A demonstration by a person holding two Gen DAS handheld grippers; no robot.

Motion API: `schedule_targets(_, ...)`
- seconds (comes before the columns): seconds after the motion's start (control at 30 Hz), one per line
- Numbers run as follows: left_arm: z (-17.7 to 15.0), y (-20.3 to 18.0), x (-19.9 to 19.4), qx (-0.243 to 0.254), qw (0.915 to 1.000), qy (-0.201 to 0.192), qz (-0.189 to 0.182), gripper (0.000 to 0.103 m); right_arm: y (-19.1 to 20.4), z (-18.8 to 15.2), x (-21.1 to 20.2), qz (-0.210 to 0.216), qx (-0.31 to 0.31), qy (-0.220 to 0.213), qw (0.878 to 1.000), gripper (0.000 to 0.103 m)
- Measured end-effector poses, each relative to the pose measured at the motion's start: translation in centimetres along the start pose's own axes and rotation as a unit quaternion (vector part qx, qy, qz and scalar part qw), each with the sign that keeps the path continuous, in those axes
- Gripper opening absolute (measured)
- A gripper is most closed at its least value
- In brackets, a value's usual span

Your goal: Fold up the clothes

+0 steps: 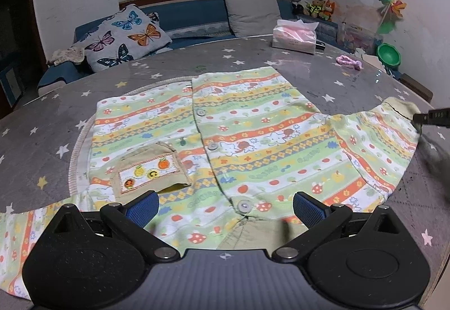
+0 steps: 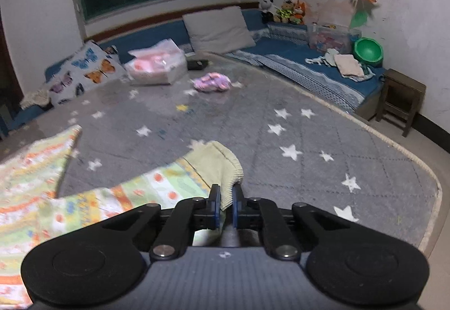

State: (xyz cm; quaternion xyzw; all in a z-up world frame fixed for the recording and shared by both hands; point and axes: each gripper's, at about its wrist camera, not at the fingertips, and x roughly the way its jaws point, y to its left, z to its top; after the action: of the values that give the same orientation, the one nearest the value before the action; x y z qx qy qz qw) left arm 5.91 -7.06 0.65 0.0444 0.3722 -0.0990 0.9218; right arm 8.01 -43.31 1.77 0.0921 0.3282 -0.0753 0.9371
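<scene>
A child's striped button-up top (image 1: 247,135) lies flat on the grey star mat (image 1: 309,68), with a khaki pocket (image 1: 152,169) on its left side. My left gripper (image 1: 225,206) is open and empty, hovering over the collar end nearest me. My right gripper (image 2: 225,207) is shut on the khaki cuff (image 2: 222,166) of the right sleeve (image 2: 157,189). That gripper's tip also shows at the sleeve cuff in the left wrist view (image 1: 433,116).
A tissue pack (image 1: 295,34), a dark remote (image 2: 197,63) and a small pink-purple cloth (image 2: 212,82) lie at the far side of the mat. A blue couch with pillows (image 1: 126,34), toys and a green bowl (image 2: 368,51) surrounds it. A wooden stool (image 2: 402,96) stands at right.
</scene>
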Motion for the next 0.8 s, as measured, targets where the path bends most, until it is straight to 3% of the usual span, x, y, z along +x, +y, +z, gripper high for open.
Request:
schedule_targets(0.2,-0.4,-0.6,0.6,0.009,0.9999,0.007,-0.003,0.103,2.3,2.2,-4.1,0.07,-0.009,-0.025,0.997,0.007)
schedule_targets(0.37,-1.0,-0.3,0.1,0.007,1.0,0.004,-0.003,0.103,6.6,3.8,-7.3,0.153,-0.038,-0.038,0.987,0.007)
schedule_targets(0.63,-1.8,1.6,-1.3,-0.019,0.9997,-0.005,0.015,0.103,14.8,5.2,-11.1,0.276,-0.101,-0.049,0.954,0.007)
schedule_targets(0.8,-2.6,2.9,-2.2,-0.038,0.9989,-0.008,0.027,0.103,20.6,4.2,-11.0,0.339,-0.139,-0.034,0.93,0.007)
